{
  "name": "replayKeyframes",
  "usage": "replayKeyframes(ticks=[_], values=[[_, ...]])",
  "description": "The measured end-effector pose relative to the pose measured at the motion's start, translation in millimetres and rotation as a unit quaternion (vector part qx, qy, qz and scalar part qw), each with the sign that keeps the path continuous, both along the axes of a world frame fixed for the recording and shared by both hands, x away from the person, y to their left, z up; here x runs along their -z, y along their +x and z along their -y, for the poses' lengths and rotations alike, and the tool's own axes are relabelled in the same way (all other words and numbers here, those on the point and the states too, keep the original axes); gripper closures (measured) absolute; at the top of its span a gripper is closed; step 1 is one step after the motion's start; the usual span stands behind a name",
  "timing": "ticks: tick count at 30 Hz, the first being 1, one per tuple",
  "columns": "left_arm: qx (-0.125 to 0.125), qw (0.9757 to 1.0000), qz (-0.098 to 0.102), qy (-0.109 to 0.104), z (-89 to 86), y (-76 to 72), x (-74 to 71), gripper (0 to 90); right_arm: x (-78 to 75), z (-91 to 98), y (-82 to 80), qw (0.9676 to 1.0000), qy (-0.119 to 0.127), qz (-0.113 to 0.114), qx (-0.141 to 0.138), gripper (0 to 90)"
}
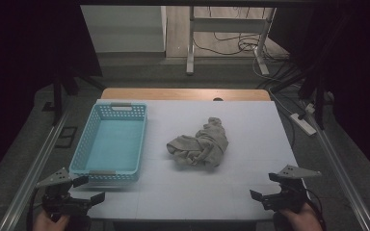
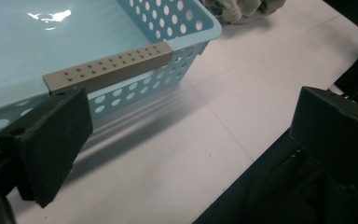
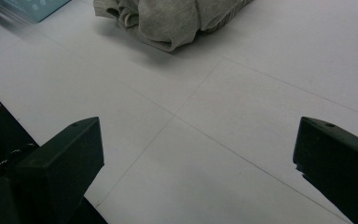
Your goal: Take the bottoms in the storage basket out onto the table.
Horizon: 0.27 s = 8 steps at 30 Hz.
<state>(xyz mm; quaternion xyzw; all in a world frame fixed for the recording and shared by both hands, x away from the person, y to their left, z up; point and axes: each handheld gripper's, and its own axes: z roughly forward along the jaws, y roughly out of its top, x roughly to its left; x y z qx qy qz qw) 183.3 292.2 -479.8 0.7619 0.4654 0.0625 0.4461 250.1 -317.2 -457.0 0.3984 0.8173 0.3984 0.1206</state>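
Note:
A crumpled grey cloth (image 1: 200, 144) lies in a heap on the white table (image 1: 221, 192), right of centre. Left of it stands a light blue perforated basket (image 1: 110, 143) with grey handle strips, nothing inside it. My left gripper (image 1: 88, 189) sits at the table's front left corner, just below the basket's near end, jaws wide apart and holding nothing. In the left gripper view the basket's near handle (image 2: 108, 71) is close ahead. My right gripper (image 1: 265, 186) is at the front right, open and holding nothing; the cloth (image 3: 168, 18) lies ahead of it.
The table's front edge runs right by both grippers. Metal rails (image 1: 33, 163) flank the table on both sides. A desk frame and cables (image 1: 231, 45) stand on the floor beyond, with a power strip (image 1: 303, 122) at the right.

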Motion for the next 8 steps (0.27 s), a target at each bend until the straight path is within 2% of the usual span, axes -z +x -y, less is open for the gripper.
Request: replayKeyframes(ticks=[4,8], values=[[0.009,0.9998,-0.012,0.010,1.0,-0.2,0.5,0.0,0.0,-0.2,0.0,1.0000,0.000,-0.001,0.000,2.0],[0.007,0.9999,-0.015,0.000,-1.2,0.5,0.4,0.0,0.4,-0.2,0.3,1.0000,-0.003,-0.001,-0.001,2.0]])
